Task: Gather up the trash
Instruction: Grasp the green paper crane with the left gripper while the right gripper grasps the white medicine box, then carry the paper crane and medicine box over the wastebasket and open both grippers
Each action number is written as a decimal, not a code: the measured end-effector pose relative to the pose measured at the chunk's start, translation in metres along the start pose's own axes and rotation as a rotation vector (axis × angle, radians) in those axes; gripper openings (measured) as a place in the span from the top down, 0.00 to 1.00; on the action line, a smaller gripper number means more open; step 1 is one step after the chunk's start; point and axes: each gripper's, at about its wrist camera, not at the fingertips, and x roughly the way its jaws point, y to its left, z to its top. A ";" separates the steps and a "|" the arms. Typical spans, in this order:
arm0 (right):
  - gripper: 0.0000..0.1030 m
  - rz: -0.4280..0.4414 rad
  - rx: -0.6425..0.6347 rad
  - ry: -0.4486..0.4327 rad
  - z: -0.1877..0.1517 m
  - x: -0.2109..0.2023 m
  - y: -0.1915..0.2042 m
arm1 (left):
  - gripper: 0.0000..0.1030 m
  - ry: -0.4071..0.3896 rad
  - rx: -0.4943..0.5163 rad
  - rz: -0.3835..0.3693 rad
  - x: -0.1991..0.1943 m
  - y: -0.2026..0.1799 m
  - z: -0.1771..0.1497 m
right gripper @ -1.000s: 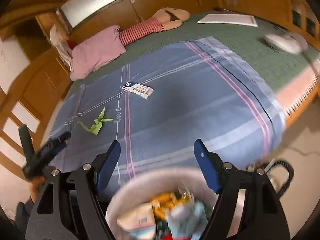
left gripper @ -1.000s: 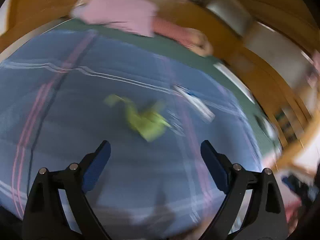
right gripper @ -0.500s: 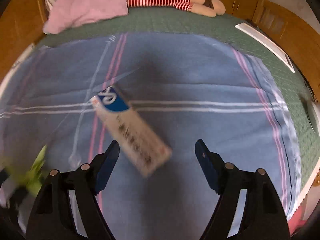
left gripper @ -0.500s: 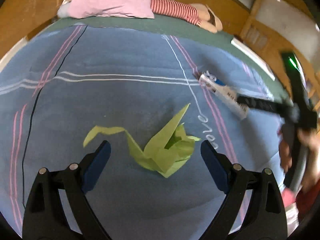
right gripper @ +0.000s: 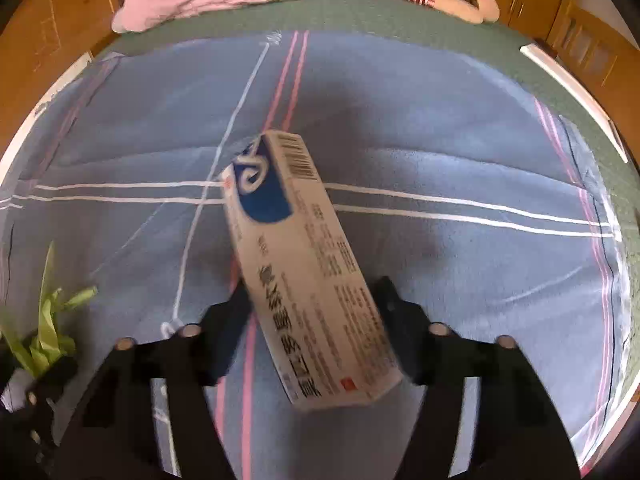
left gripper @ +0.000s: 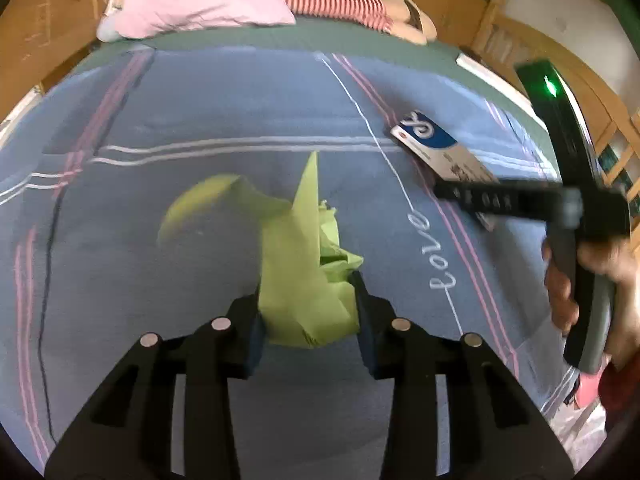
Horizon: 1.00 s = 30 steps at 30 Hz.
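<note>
On the bed's blue blanket (left gripper: 240, 120), 2 claws that stood wide open a second ago are closing: left claw (left gripper: 308, 312) pinching the green crumpled paper (left gripper: 304, 272), right claw (right gripper: 312, 304) around the white-and-blue carton (right gripper: 304, 272), so both pickups look underway.

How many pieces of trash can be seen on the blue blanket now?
2. The crumpled green paper sits between the closing left claw fingers. The white and blue carton lies between the closing right claw fingers. More may be out of view.
</note>
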 end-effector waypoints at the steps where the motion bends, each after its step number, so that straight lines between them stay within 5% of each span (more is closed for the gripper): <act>1: 0.61 0.009 0.019 -0.001 -0.004 -0.006 -0.002 | 0.63 -0.032 -0.008 0.001 -0.008 0.002 0.000; 3: 0.66 0.036 0.060 0.000 -0.013 -0.016 -0.006 | 0.63 -0.076 -0.007 0.010 -0.020 0.003 -0.002; 4: 0.78 0.052 0.082 -0.011 -0.019 -0.025 -0.008 | 0.63 -0.106 0.004 0.026 -0.030 0.002 -0.005; 14: 0.78 0.195 0.162 -0.159 -0.085 -0.147 -0.032 | 0.63 -0.291 0.110 0.102 -0.131 -0.029 -0.029; 30: 0.78 0.228 0.206 -0.394 -0.215 -0.323 -0.052 | 0.63 -0.483 0.233 0.025 -0.284 -0.103 -0.089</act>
